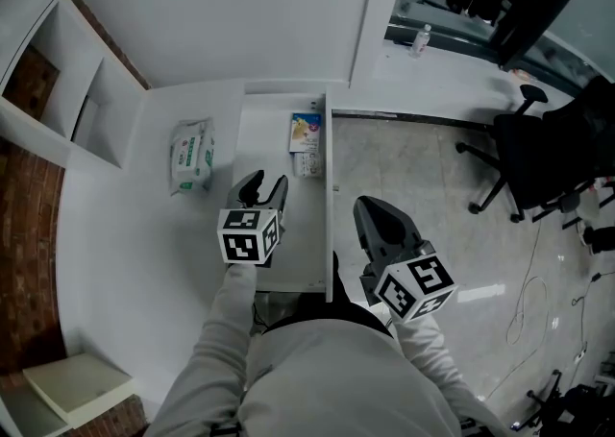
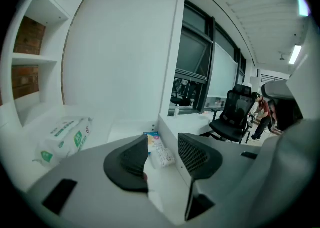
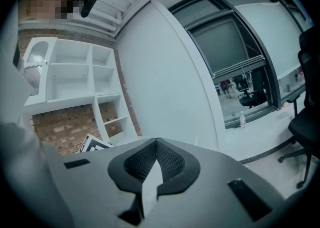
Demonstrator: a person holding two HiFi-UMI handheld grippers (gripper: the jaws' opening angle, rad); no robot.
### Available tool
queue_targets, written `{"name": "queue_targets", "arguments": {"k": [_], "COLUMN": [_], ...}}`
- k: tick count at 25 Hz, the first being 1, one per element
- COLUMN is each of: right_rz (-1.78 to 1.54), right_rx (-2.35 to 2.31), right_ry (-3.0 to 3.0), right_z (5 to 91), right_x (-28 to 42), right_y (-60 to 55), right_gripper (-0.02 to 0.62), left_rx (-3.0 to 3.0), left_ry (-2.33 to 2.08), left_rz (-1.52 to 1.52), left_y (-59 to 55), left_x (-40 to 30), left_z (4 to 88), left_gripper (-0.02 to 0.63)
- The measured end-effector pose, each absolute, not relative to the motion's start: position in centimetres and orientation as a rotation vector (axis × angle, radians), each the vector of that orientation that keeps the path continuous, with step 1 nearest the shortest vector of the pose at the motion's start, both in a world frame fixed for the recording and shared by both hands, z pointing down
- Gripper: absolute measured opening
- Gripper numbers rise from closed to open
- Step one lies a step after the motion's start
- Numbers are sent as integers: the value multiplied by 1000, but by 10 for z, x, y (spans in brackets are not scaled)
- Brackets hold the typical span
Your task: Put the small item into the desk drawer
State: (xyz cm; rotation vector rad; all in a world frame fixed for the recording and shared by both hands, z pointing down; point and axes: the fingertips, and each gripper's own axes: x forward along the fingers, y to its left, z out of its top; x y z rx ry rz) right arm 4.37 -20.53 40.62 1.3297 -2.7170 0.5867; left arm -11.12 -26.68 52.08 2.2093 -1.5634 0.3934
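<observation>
The white desk drawer [image 1: 286,238] stands pulled out, and my left gripper [image 1: 265,185] hovers over its middle, open, with nothing between its fingers. At the drawer's far end lie a blue and yellow box [image 1: 306,130] and, just nearer, a small white packet [image 1: 307,164]. The left gripper view looks past the left gripper [image 2: 162,141] at the same box [image 2: 151,137] and packet [image 2: 164,156], both well ahead of the jaws. My right gripper [image 1: 381,212] hangs to the right of the drawer over the floor. In its own view the right gripper [image 3: 156,143] is shut and holds nothing.
A pack of wet wipes [image 1: 191,156] lies on the desk left of the drawer. White shelving [image 1: 69,89] lines the left wall. A black office chair [image 1: 538,152] stands on the tiled floor at the right, and a bottle [image 1: 420,38] sits on the far ledge.
</observation>
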Motion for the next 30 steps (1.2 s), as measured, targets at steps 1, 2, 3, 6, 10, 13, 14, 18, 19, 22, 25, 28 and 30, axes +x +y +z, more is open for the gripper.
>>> {"name": "queue_targets", "arguments": {"k": [1,2,3,6,10,13,14,18,19,22,25,28,30], "right_rz": [580,575,574,577,565,551,548,539,537,527,519,510,508], "right_rx": [1328,1329,1333,1350,1352,1336,1333,1329,1329,1333,1329,1324,1321], "right_ry": [-2721,-2723,-2722,-2718,-2723,-2733,-2735,-2742,-2744,-2750,-2752,-2755,-2759], "right_z": [404,403,403,403,400,398,397,394,393,391,391,390,389], "right_x": [44,44,44,46,45,41,40,39,39,38,36,34,32], "right_y": [-205,-205,-204,-203,-201,-201,-201,-200,-201,-200,-197,-195,-193], "right_gripper": [28,28,28,28,28,28,28,28,28,28,26,28,27], "left_rx": [2224,2237,2250,2284,2315,2325,2330,2354,2361,2379,2395,2404,2404], "left_ry": [-1572,-1579,-1586,-1612,-1635,-1657,-1667,-1701,-1705,-1712,-1721,-1726,-1732], "left_rz": [389,378,363,324,283,245,234,213,212,215,215,197,185], "left_y": [-265,-263,-261,-255,-247,-242,-239,-232,-230,-225,-217,-212,-208], "left_x": [-112,-112,-113,-115,-116,-120,-121,-124,-124,-126,-126,-126,-128], "left_z": [514,508,501,484,467,457,453,437,434,426,421,416,414], "left_gripper": [199,192,187,168,135,109,103,76,71,63,52,37,31]}}
